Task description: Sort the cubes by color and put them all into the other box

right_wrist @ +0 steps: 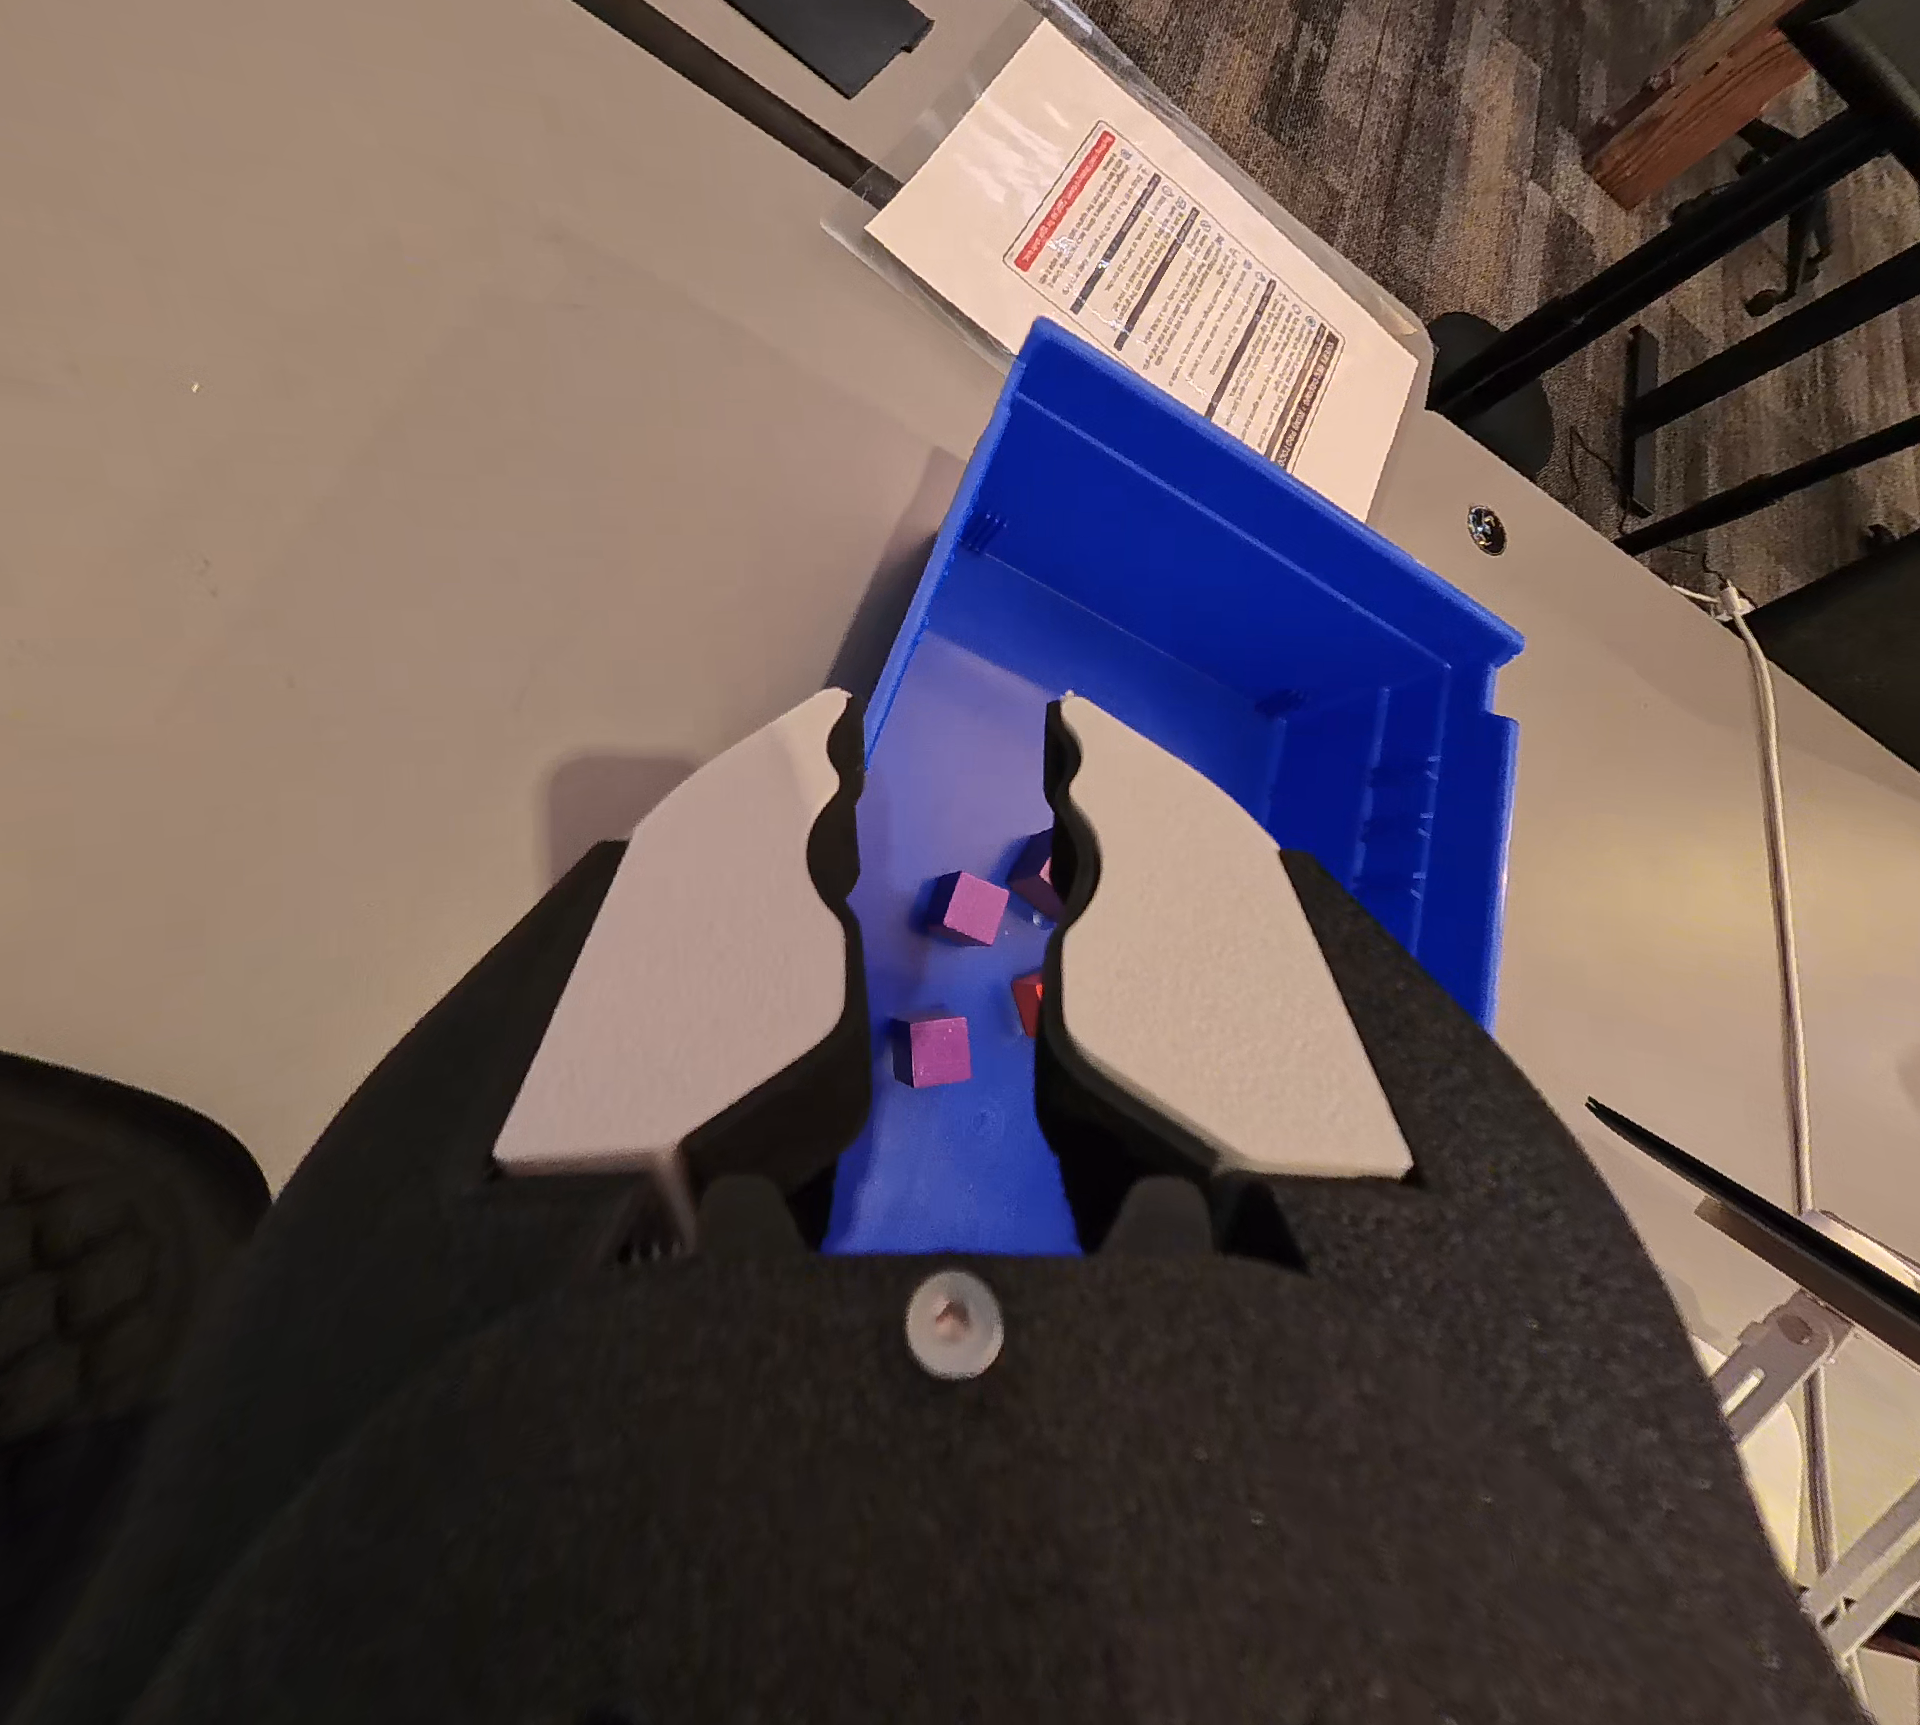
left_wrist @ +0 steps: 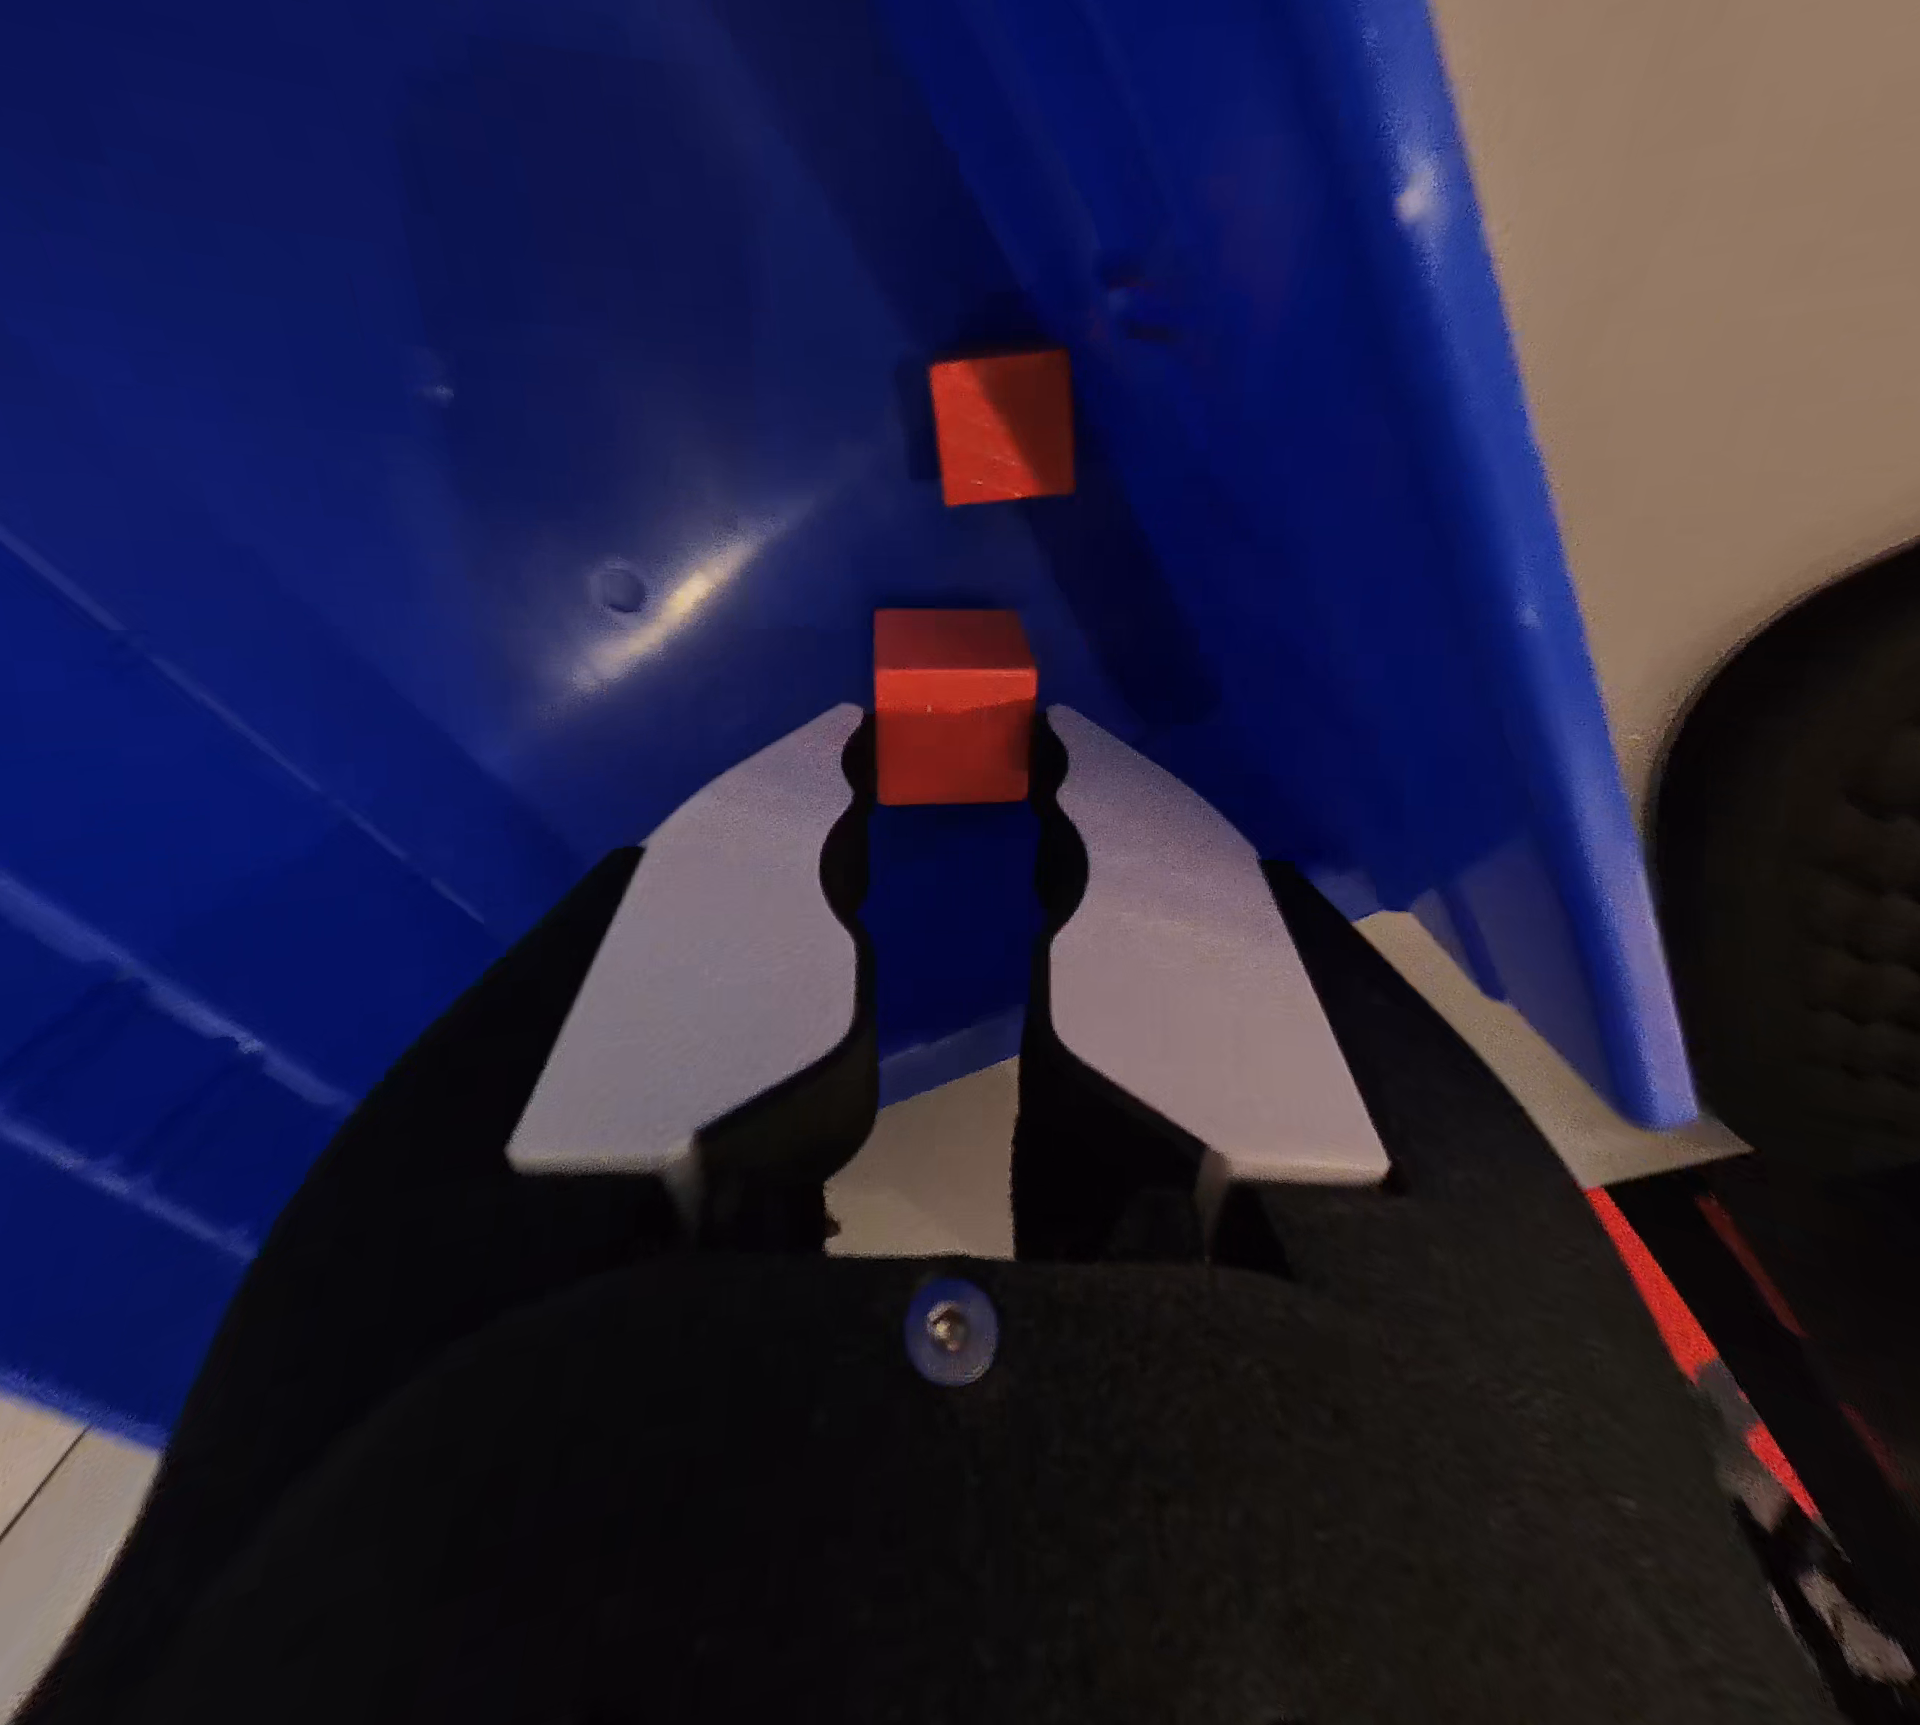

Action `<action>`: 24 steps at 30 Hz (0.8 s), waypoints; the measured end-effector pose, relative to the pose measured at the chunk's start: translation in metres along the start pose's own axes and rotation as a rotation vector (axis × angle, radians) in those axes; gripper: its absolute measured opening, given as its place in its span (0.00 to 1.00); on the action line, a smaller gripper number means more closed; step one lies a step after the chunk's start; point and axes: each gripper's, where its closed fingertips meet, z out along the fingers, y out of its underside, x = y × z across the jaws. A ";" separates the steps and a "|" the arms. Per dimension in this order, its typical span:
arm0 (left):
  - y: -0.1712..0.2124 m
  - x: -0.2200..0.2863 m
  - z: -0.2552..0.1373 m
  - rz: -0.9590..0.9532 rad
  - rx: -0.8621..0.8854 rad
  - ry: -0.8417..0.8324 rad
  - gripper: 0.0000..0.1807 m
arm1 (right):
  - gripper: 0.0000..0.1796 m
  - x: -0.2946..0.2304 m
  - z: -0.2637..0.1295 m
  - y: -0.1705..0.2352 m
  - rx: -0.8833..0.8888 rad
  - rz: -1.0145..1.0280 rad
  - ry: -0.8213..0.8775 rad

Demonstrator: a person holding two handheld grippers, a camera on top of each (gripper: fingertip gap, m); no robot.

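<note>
In the left wrist view the left gripper [left_wrist: 954,719] has its jaws grasping a red cube [left_wrist: 954,707] at centre frame inside a blue box [left_wrist: 416,325], with a second red cube [left_wrist: 1000,424] lying just above it near the box's right wall. Only the right wrist view shows the right gripper [right_wrist: 954,709], jaws released and holding nothing, above another blue box [right_wrist: 1226,574] on the grey desk [right_wrist: 364,428]. Between its fingers lie two purple cubes [right_wrist: 971,908] [right_wrist: 935,1050] and part of a red cube [right_wrist: 1029,1000], with a printed sheet [right_wrist: 1143,262] beyond at upper right.
</note>
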 end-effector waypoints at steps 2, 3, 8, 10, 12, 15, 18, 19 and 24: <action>-0.008 -0.007 -0.018 -0.023 0.086 -0.016 0.16 | 0.18 0.000 -0.001 -0.002 0.000 -0.009 0.005; -0.012 -0.010 -0.030 -0.031 0.137 -0.025 0.16 | 0.18 -0.001 -0.001 -0.004 0.003 -0.017 0.011; -0.039 0.008 -0.110 -0.007 0.429 0.009 0.15 | 0.18 -0.019 -0.012 -0.042 0.100 -0.149 0.017; -0.053 0.042 -0.142 0.047 0.556 0.094 0.15 | 0.18 -0.043 -0.020 -0.072 0.190 -0.255 -0.015; -0.066 0.089 -0.165 0.120 0.661 0.230 0.15 | 0.20 -0.080 -0.031 -0.108 0.316 -0.374 -0.081; -0.078 0.161 -0.187 0.238 0.768 0.418 0.15 | 0.20 -0.152 -0.058 -0.167 0.578 -0.539 -0.205; -0.088 0.224 -0.204 0.301 0.863 0.605 0.15 | 0.22 -0.236 -0.093 -0.212 0.842 -0.634 -0.370; -0.091 0.241 -0.210 0.308 0.892 0.672 0.15 | 0.23 -0.264 -0.104 -0.220 0.902 -0.672 -0.421; -0.098 0.302 -0.232 0.299 0.935 0.991 0.15 | 0.28 -0.366 -0.146 -0.229 1.146 -0.858 -0.454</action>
